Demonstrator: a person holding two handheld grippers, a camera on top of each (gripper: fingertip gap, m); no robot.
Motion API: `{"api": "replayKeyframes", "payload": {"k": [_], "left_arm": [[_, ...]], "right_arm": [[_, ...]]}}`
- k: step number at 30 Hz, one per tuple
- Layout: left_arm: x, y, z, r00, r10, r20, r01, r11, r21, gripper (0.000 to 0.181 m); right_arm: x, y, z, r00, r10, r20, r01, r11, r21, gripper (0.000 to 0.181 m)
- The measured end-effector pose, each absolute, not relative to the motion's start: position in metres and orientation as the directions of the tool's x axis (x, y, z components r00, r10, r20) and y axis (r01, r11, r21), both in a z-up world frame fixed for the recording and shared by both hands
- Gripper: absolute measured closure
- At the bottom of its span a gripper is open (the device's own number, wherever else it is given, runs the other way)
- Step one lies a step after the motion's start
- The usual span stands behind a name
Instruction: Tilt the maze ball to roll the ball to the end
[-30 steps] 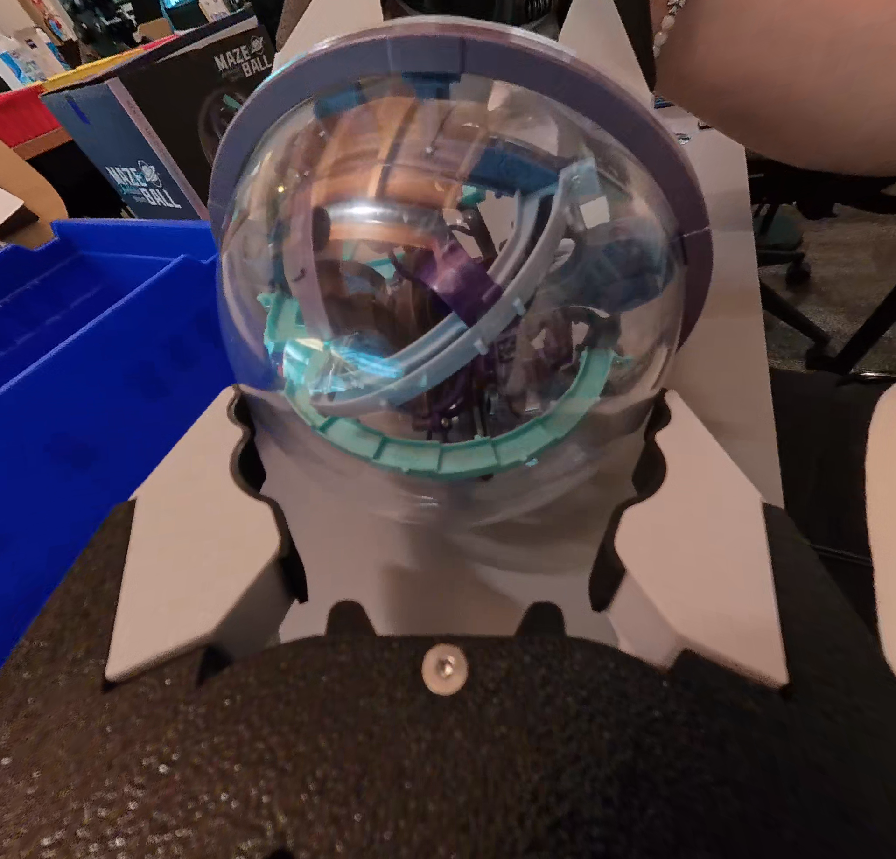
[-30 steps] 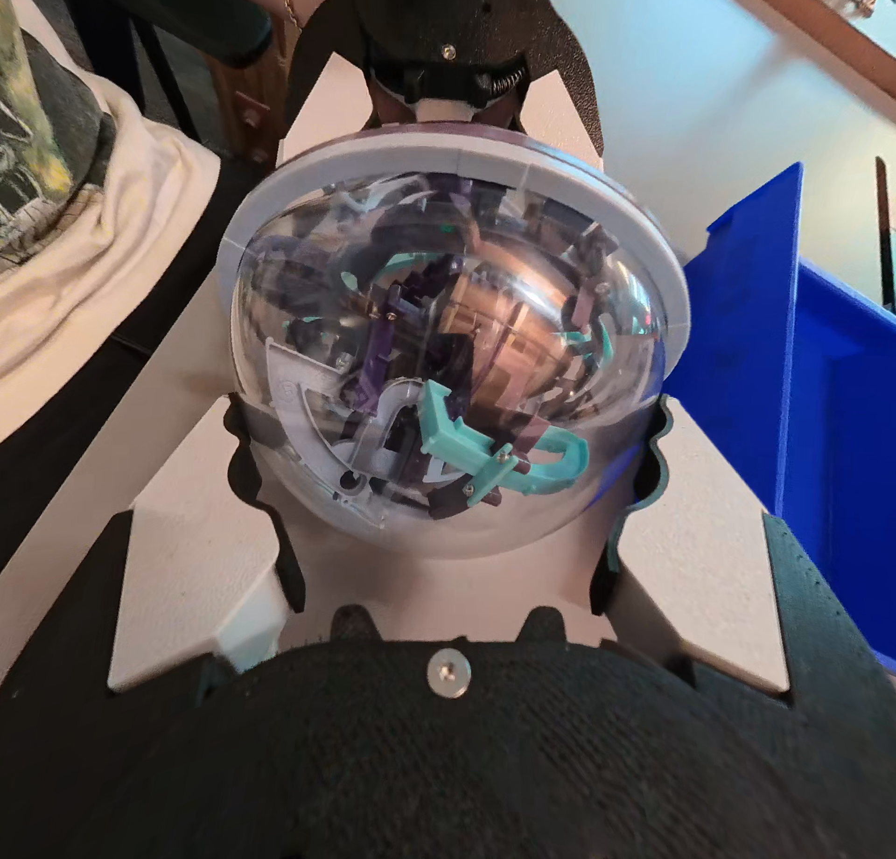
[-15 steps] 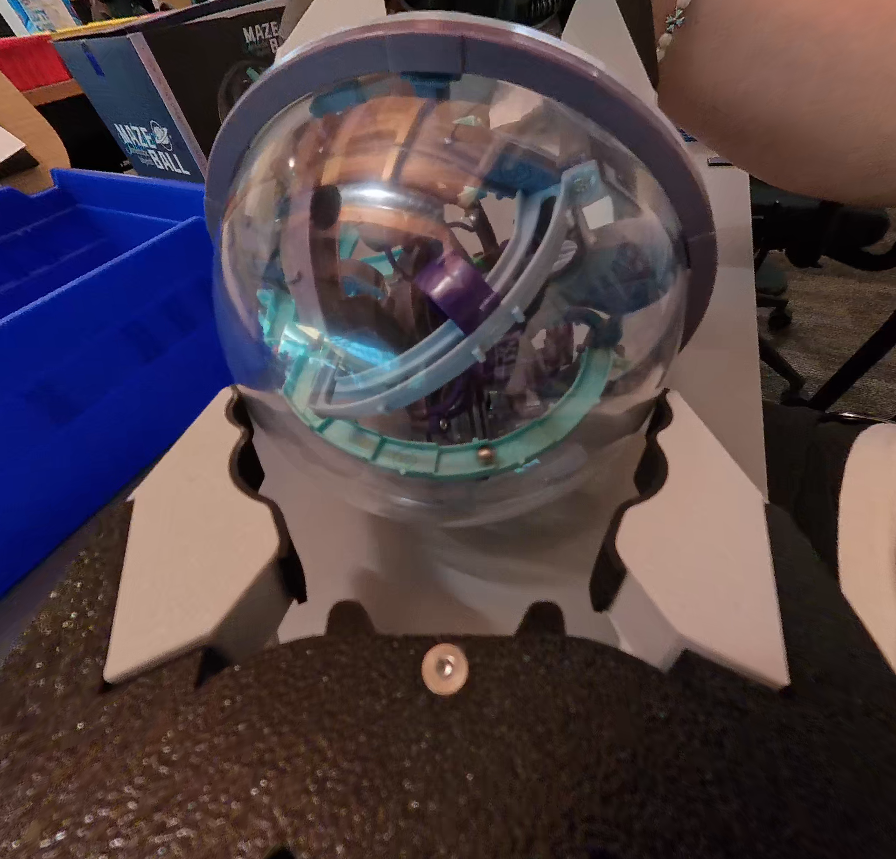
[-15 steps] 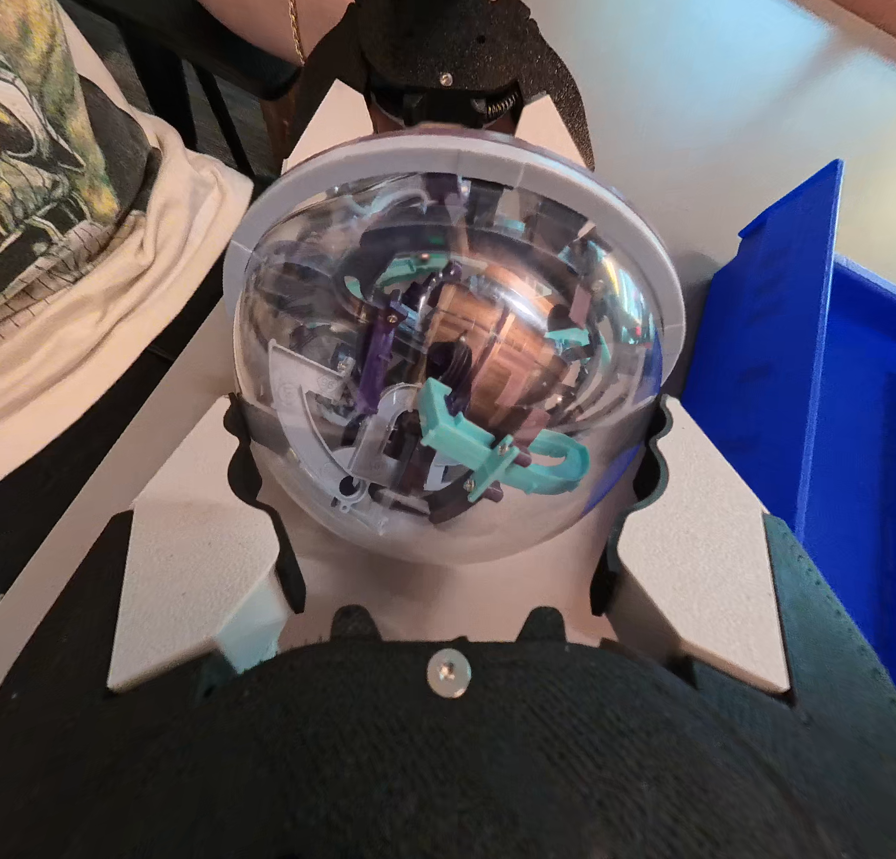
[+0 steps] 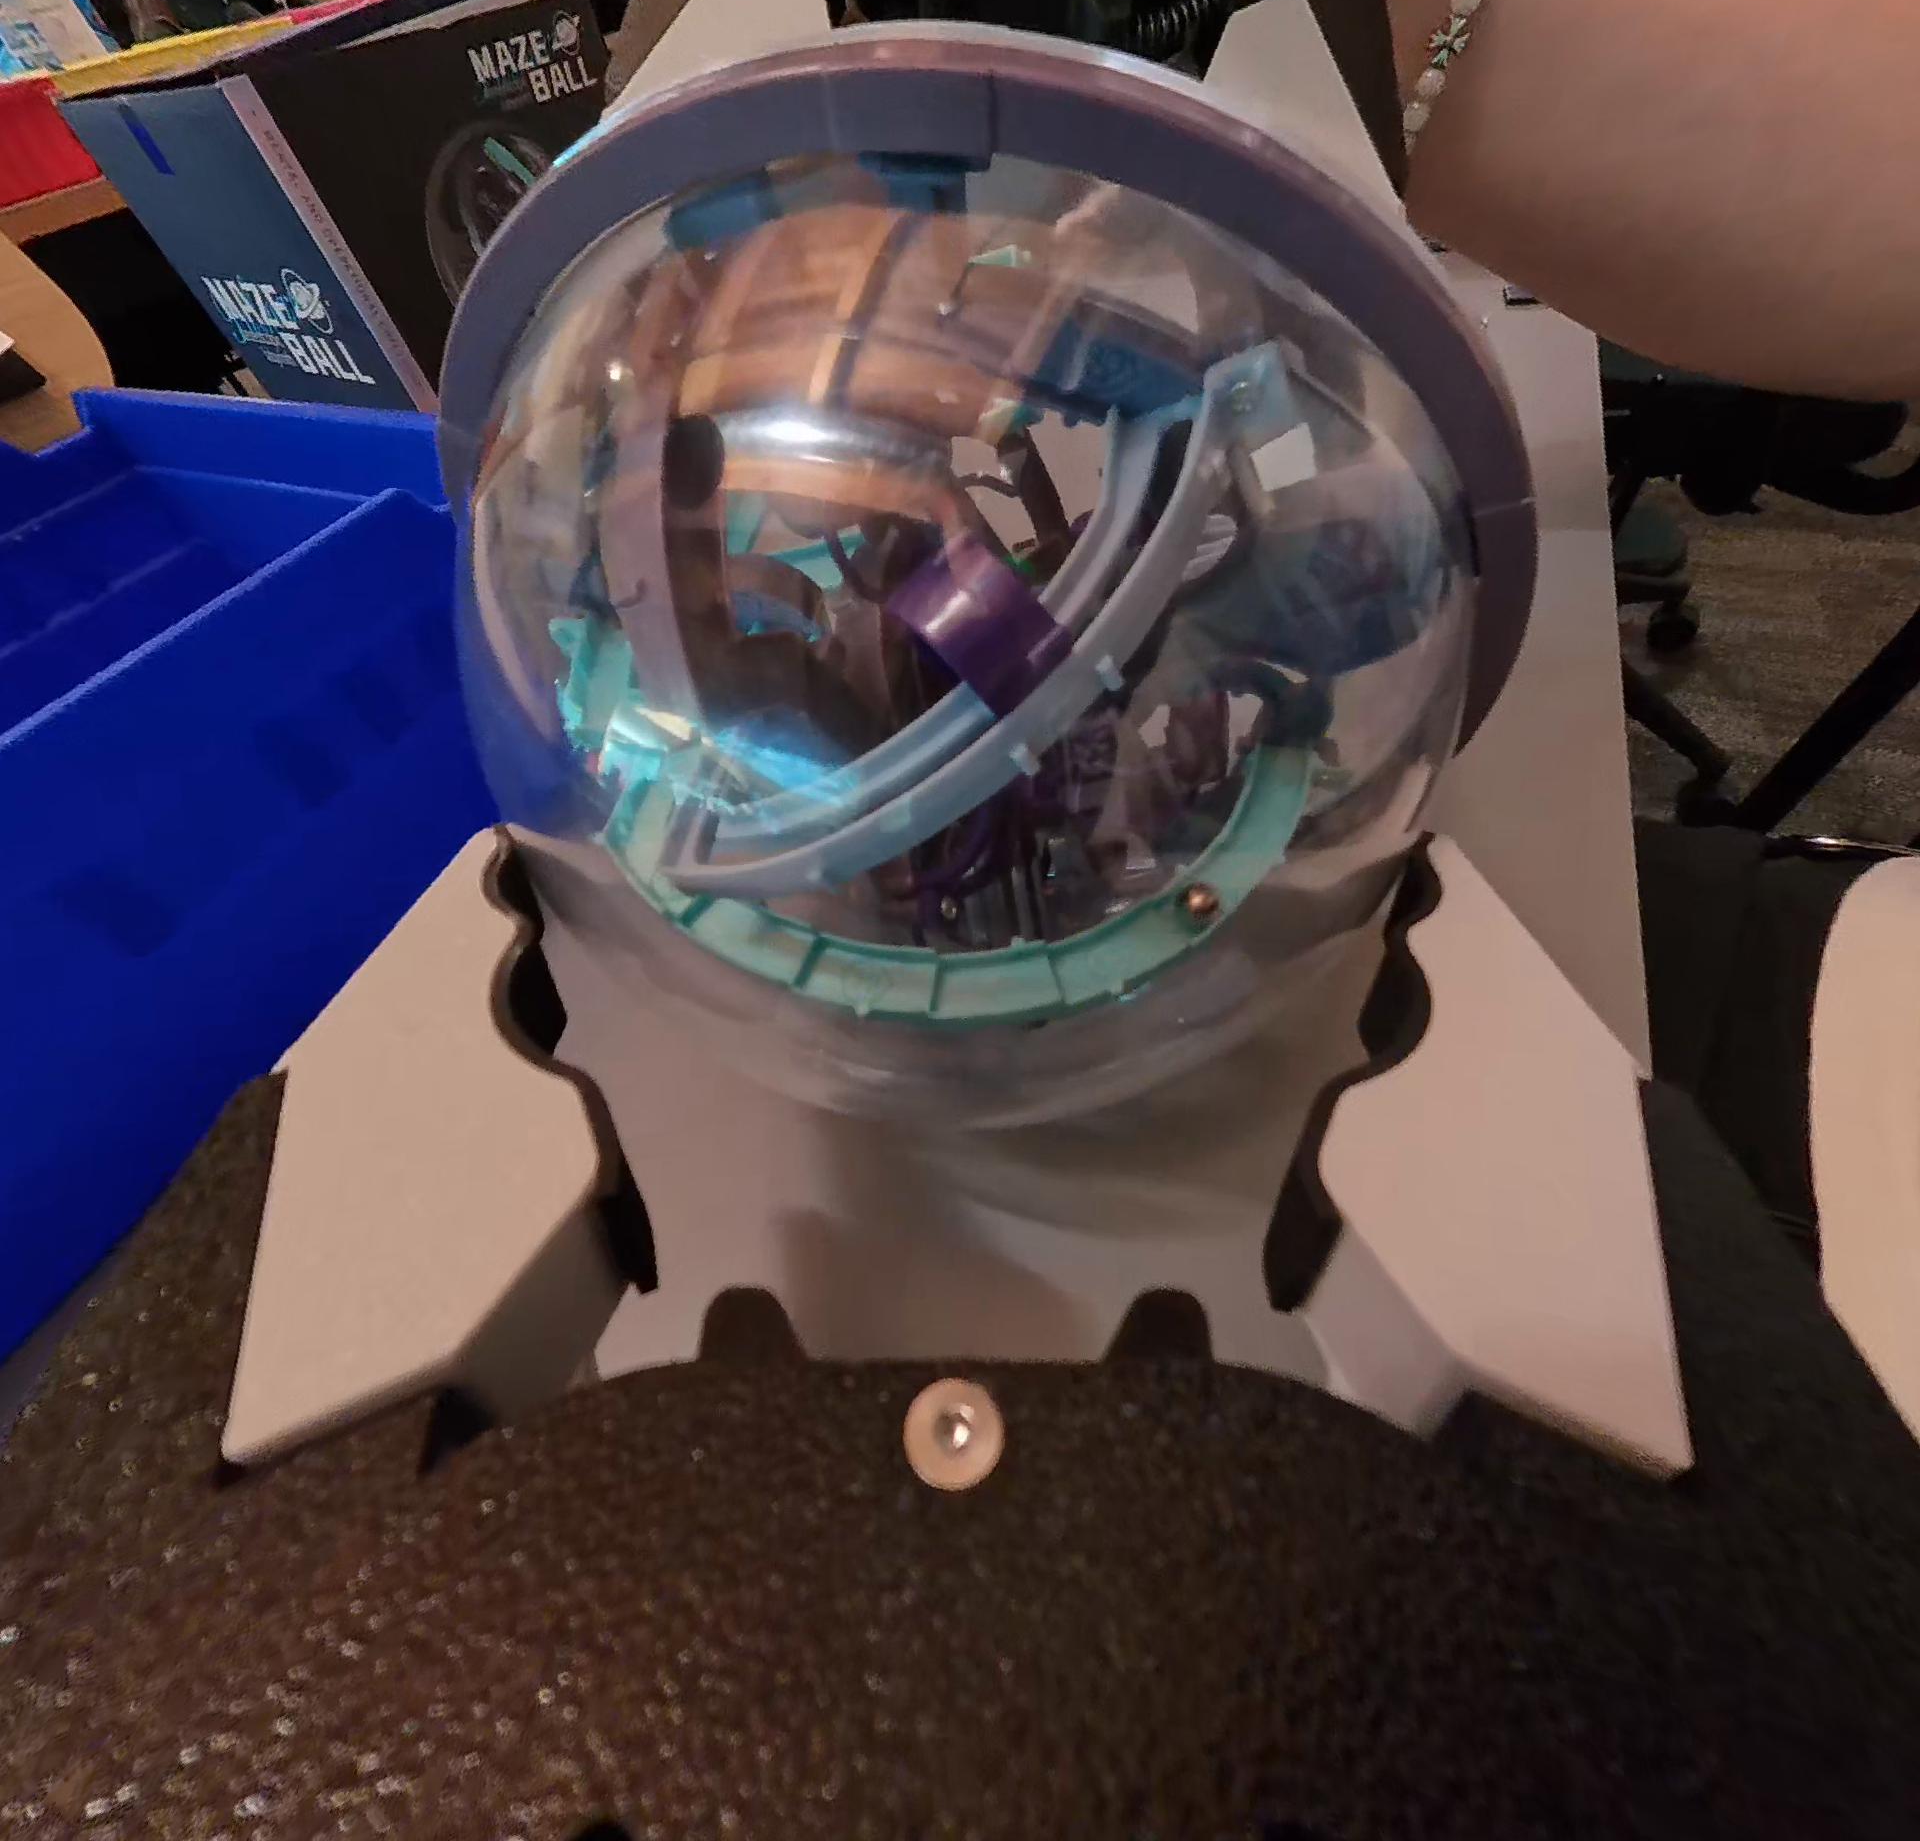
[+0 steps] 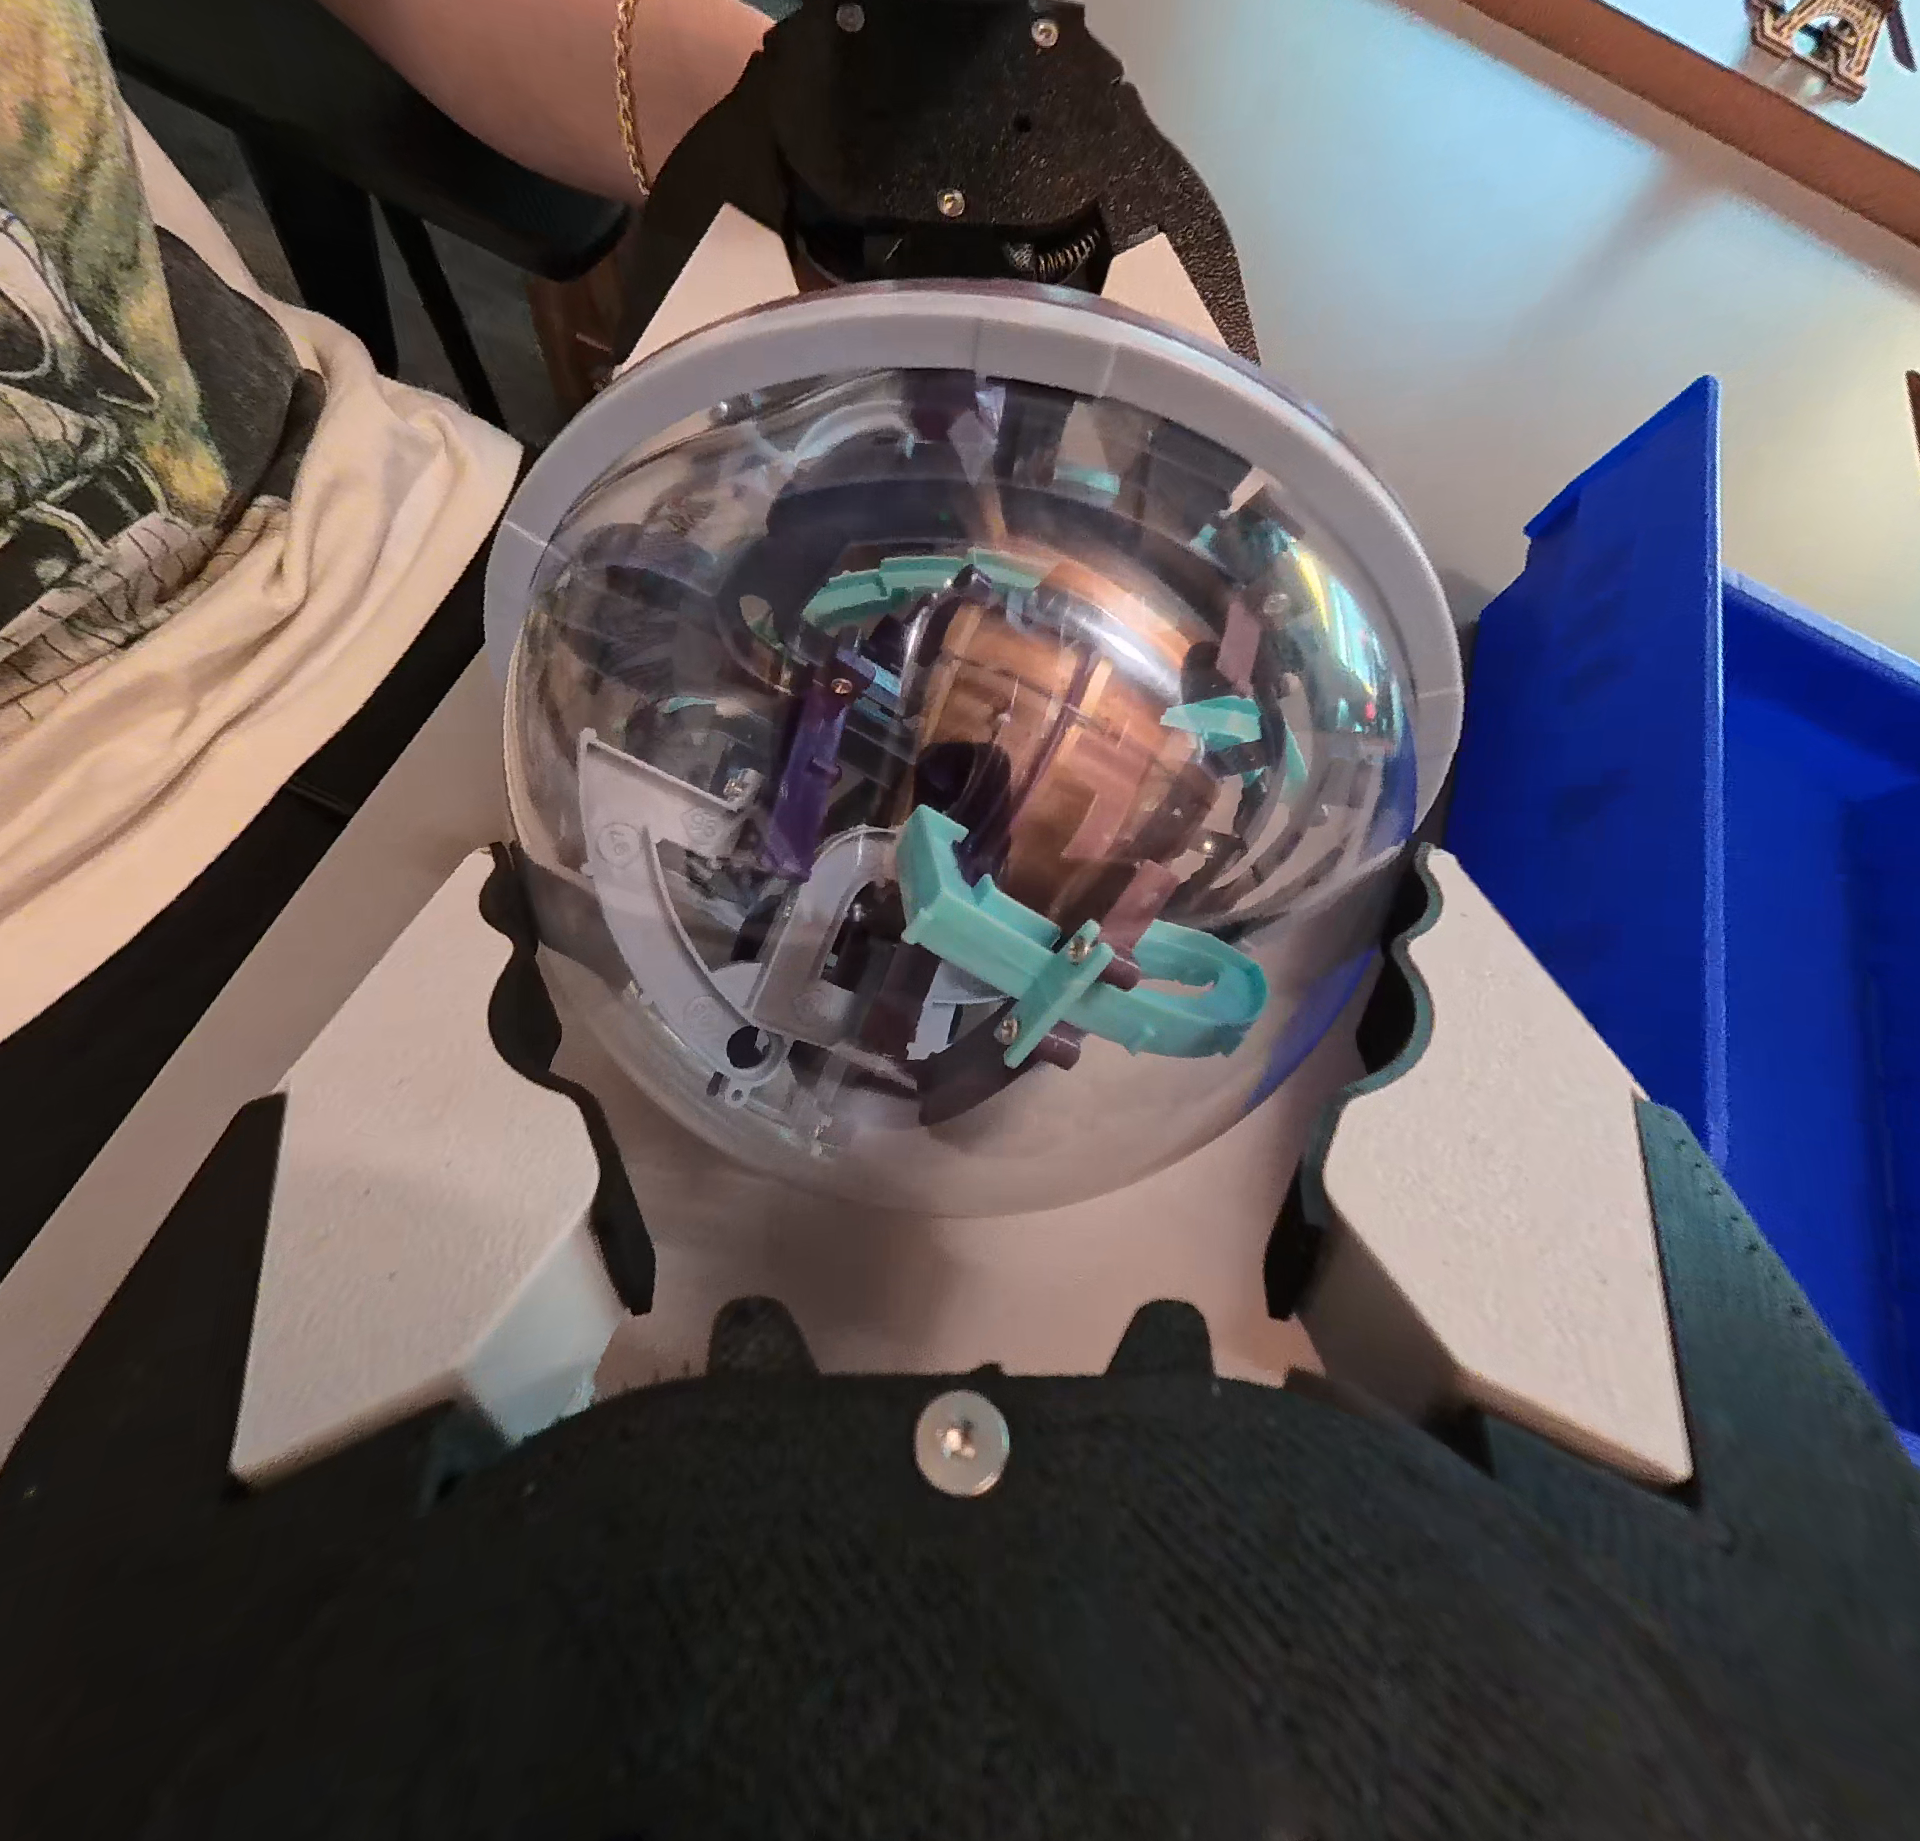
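The left gripper [image 5: 961,918] has its two white fingers [image 5: 436,1147] clamped on opposite sides of the maze ball [image 5: 977,586], a clear sphere with a grey-purple band around its middle. From the opposite side, the right gripper [image 6: 961,970] presses its own fingers [image 6: 416,1157] against the same sphere, which hangs between the two above the white surface [image 6: 1434,253]. Inside, a small metal ball [image 5: 1202,899] sits on the teal ring track [image 5: 935,981], toward its right end in the left wrist view. A blue bin [image 5: 187,711] stands just beside the sphere, with a printed box [image 5: 312,233] behind it.
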State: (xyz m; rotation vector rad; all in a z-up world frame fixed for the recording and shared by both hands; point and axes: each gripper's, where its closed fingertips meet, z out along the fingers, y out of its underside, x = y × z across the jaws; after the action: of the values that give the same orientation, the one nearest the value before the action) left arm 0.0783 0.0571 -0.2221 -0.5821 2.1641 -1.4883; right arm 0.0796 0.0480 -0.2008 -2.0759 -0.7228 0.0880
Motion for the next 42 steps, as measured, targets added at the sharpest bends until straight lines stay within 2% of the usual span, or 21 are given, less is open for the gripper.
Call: {"api": "replayKeyframes", "payload": {"k": [9, 24, 29, 42], "left_arm": [[0.076, 0.055, -0.222, -0.816, -0.555, -0.161, -0.087, 0.393, -0.915, 0.031], [0.073, 0.047, -0.213, -0.825, -0.556, -0.100, -0.137, 0.369, -0.919, 0.031], [0.069, 0.045, -0.203, -0.819, -0.555, -0.147, -0.094, 0.382, -0.919, 0.032], [0.063, 0.046, -0.208, -0.830, -0.521, -0.200, -0.063, 0.444, -0.894, 0.031]], "right_arm": [[0.078, 0.043, -0.200, 0.841, 0.478, 0.252, 0.455, -0.373, -0.809, 0.026], [0.077, 0.036, -0.202, 0.896, 0.413, 0.165, 0.307, -0.308, -0.901, 0.026], [0.078, 0.034, -0.231, 0.905, 0.399, 0.148, 0.315, -0.394, -0.863, 0.026], [0.074, 0.033, -0.227, 0.907, 0.356, 0.226, 0.364, -0.390, -0.846, 0.026]]}}
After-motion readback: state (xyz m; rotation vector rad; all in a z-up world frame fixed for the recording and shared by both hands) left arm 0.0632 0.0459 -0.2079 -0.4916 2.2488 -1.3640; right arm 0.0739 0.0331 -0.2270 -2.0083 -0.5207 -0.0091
